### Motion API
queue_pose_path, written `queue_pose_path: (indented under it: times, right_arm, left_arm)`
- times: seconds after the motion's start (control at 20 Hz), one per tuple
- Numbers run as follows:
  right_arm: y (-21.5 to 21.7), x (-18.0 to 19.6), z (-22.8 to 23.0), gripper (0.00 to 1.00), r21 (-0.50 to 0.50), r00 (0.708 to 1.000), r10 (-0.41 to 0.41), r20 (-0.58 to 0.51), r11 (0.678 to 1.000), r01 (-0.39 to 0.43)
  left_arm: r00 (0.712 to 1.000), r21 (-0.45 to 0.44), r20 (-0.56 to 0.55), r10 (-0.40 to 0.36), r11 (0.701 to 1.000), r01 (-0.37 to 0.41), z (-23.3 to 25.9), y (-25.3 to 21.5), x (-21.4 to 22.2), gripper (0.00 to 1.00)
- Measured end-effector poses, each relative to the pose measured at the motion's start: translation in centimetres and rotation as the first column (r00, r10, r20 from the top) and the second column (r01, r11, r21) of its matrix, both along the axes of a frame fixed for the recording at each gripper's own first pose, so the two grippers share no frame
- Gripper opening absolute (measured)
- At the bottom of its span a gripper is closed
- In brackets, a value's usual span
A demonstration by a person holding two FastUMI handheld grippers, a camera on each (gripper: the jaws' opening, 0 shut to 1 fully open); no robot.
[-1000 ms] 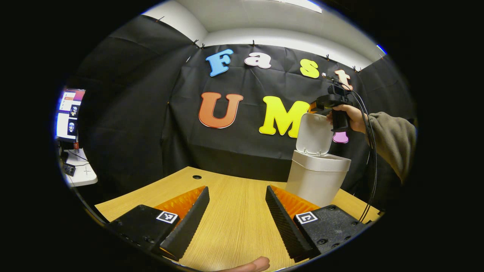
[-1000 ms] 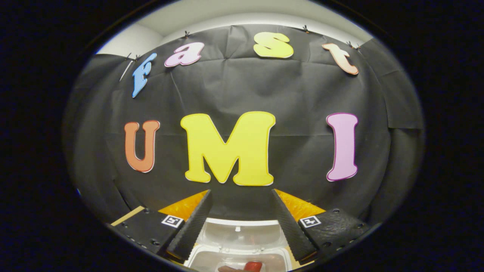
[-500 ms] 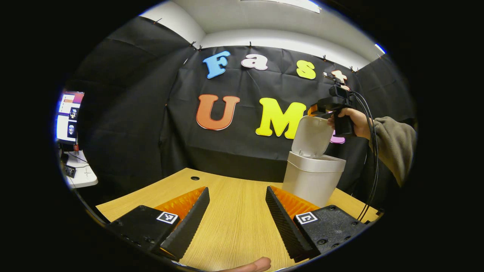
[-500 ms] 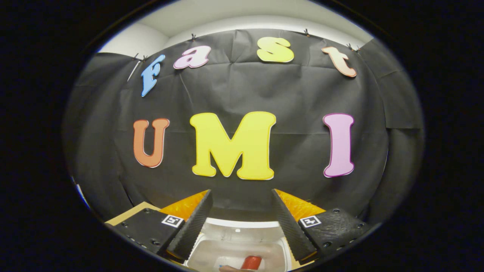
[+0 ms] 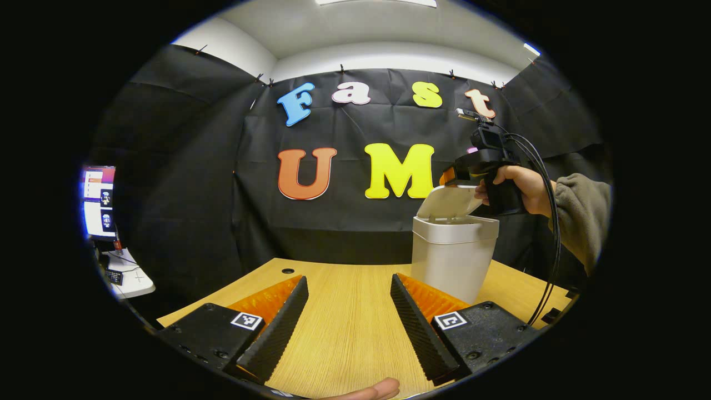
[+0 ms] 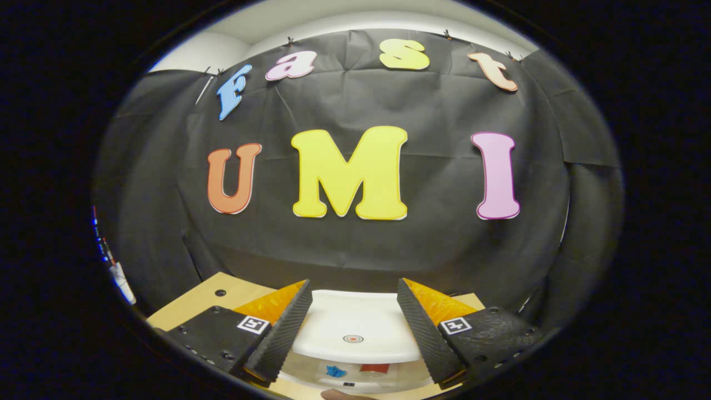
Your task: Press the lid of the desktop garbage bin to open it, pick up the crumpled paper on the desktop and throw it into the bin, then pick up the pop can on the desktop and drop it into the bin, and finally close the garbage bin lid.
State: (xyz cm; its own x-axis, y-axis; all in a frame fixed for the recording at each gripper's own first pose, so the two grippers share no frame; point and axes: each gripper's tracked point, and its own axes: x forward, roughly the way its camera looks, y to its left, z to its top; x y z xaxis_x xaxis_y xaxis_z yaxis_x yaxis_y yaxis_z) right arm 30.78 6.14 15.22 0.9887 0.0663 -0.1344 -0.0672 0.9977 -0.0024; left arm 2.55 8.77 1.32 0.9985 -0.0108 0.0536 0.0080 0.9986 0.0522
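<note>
Black cloth walled the booth behind a pale wooden table [image 5: 344, 322], and the white garbage bin [image 5: 452, 261] stood toward the table's far right. Its lid [image 5: 447, 201] was tilted partway down — neither upright nor shut. The right hand-held gripper [image 5: 449, 178] hovered just above and behind the lid's raised edge, gripped by a hand [image 5: 519, 186] in a grey-green sleeve [image 5: 577, 216]; whether it touched the lid could not be told from the left gripper view.

From the right gripper view, the right hand-held gripper's fingers stood wide apart with nothing between them, looking down on the lid's top. Under the lid's near edge, through the remaining gap, something red — probably the pop can [image 6: 374, 368] — and a small blue scrap [image 6: 335, 371] lay inside the bin; the crumpled paper could not be made out for certain.

The left hand-held gripper [image 5: 349, 316] was held low over the bare near part of the table, its fingers also wide and empty.

Judging by this, the closing of the lid was in hand, the last step. The next move would call for a steady downward press on the lid's top until it seats on the rim — gently enough not to tip the light bin.
</note>
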Motion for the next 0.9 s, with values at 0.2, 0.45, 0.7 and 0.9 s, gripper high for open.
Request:
queue_pose_path:
  times: [0.2,0.45,0.7,0.9]
  right_arm:
    - [-0.9,-1.1,-2.0,0.97,0.022,1.000,0.000,-0.018,1.000,0.000]
    - [-1.8,-2.8,-4.8,0.98,0.057,0.999,-0.002,-0.049,0.998,0.005]
    - [-1.8,-3.9,-6.8,0.95,-0.009,0.999,-0.034,-0.035,0.999,0.034]
    - [-1.7,-4.3,-7.2,0.95,0.015,0.998,-0.058,-0.015,0.998,0.058]
  left_arm:
    - [1.000,0.034,-0.006,0.009,0.999,-0.008,-0.4,-0.3,0.1,0.96]
    - [1.000,0.043,0.023,-0.005,0.999,0.004,0.3,-1.3,-0.3,0.96]
    - [0.999,0.028,0.042,-0.028,0.999,0.026,0.9,-2.0,-0.7,0.96]
    - [0.999,0.034,0.046,-0.022,0.999,0.021,0.9,-1.6,-0.6,0.96]
